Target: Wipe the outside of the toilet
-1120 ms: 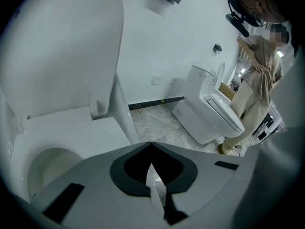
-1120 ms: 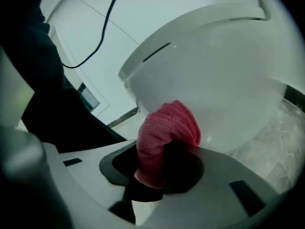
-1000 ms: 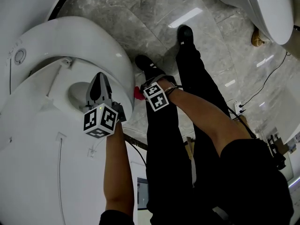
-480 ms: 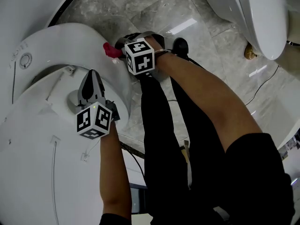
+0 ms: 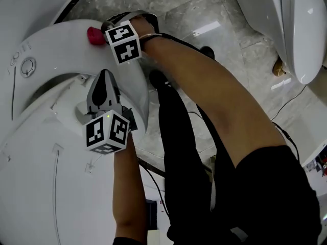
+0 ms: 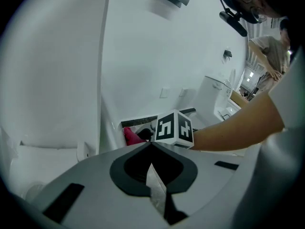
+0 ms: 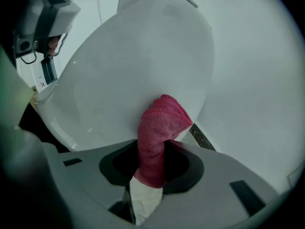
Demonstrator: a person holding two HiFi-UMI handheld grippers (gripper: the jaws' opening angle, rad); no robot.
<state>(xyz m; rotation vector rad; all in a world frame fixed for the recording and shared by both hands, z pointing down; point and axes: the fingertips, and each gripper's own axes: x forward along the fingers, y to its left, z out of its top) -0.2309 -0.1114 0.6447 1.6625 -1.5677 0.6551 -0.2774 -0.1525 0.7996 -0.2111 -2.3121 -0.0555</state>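
Observation:
The white toilet (image 5: 56,40) fills the left of the head view. A red cloth (image 5: 94,35) is pressed against its rounded outer shell near the top. My right gripper (image 5: 103,31) is shut on that cloth, its marker cube just to the right. In the right gripper view the red cloth (image 7: 159,132) sticks out of the jaws and touches the white toilet shell (image 7: 138,66). My left gripper (image 5: 104,76) hovers over the toilet's top, jaws shut and empty. In the left gripper view the left gripper (image 6: 151,146) points toward the right gripper's cube (image 6: 174,128) and the red cloth (image 6: 132,136).
Grey marble floor (image 5: 194,14) lies between this toilet and a second white fixture (image 5: 294,19) at the upper right. The person's black-trousered legs (image 5: 184,152) and shoes stand beside the toilet. A thin cable (image 5: 294,96) runs across the floor at right.
My right gripper has carried the red cloth from low beside the legs up and left onto the toilet's outer shell. The left gripper has hardly moved.

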